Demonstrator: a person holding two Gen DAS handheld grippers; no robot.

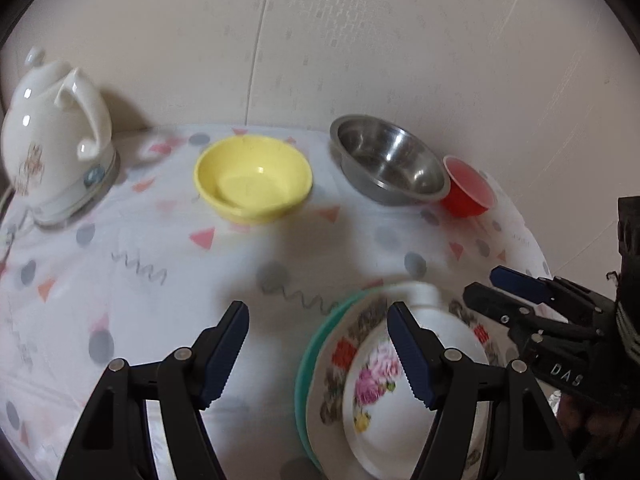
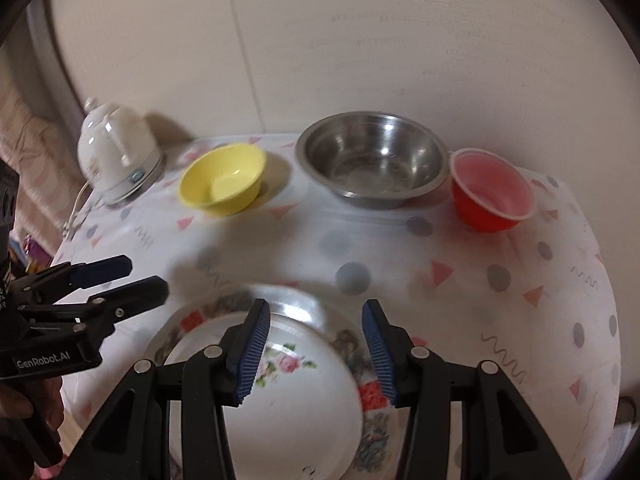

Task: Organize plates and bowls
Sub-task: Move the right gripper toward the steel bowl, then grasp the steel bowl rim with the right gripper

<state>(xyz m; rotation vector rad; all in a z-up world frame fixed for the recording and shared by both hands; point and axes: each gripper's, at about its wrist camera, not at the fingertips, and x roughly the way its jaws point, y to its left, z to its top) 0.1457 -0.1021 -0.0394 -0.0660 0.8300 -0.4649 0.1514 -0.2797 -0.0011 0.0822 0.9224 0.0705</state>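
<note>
A white ceramic bowl with pink roses painted on its side [image 1: 376, 392] lies overturned, foot up, on a round plate with a red-and-grey patterned rim [image 1: 344, 354], at the near edge of the surface [image 1: 168, 264]. In the left wrist view a teal plate [image 1: 310, 364] shows as a thin crescent under the patterned one, so the three make a stack.

The right tongs [image 2: 316, 354] hang over the overturned bowl with their blue ribbed pads spread apart; nothing is pinched between them, and whether the pads touch the bowl cannot be told. The left tongs [image 1: 318, 354] are also spread wide and empty, with one pad in front of the bowl and the other over bare cloth to the left of the stack. Each pair of tongs shows at the edge of the other's view, close beside the stack, with part of a hand beneath it.

Further back, near the wall, stand three upright bowls in a row: a yellow plastic bowl [image 2: 222, 180] to the left, a stainless steel bowl [image 2: 372, 160] in the middle, and a small red plastic bowl with a pale rim [image 2: 492, 196] just beside the steel one on its right; in the left wrist view the red bowl seems to touch the steel rim. The yellow bowl stands apart from the steel bowl.

At the far left corner sits a white ceramic electric kettle [image 1: 56, 136] on its base, a cord trailing off the edge. The surface is covered by a white cloth printed with grey dots, pink triangles and grey squiggles.
</note>
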